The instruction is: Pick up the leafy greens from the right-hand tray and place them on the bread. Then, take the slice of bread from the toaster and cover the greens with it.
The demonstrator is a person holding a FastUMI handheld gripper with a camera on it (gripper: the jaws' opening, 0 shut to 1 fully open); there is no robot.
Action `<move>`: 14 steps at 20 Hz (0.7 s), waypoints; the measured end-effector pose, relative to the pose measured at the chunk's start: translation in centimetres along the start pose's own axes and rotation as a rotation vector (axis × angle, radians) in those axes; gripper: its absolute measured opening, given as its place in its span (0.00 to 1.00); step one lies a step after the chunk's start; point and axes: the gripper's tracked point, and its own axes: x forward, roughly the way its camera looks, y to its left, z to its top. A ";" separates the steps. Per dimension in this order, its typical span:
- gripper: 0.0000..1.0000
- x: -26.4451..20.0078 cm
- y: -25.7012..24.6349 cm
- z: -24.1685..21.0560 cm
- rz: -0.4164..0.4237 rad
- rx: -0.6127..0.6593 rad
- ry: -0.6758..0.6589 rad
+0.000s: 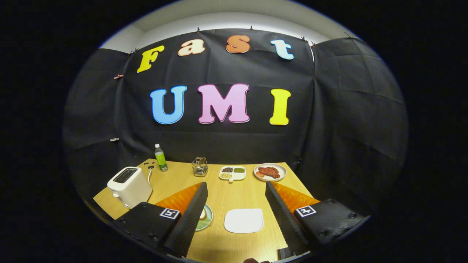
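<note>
The gripper (236, 184) hangs above the near part of a wooden table (234, 197), tilted down so that it looks along the tabletop toward the black cloth wall at the back. Its two black fingers (190, 219) are spread wide apart and hold nothing; bare wood and a white square plate (244, 220) lie in the gap between them. Half hidden behind the left finger sits a green plate (206, 218) with something pale on it, too covered to tell what it is. Off to the left, beyond the left finger, a white toaster (128, 186) stands near the table's edge, its slots facing up; no bread can be made out in them from here. Farther back stand a green bottle (160, 157), a small wire holder (200, 166), a white divided dish (232, 172) with dark, green and pale fillings, and a round plate with reddish food (270, 171). The leafy greens cannot be made out.
</note>
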 end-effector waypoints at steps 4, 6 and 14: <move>0.98 -2.4 2.8 2.0 -0.005 0.004 -0.050; 0.99 -2.6 3.5 2.2 -0.004 -0.010 -0.041; 0.98 -2.6 3.3 3.8 -0.041 -0.025 -0.027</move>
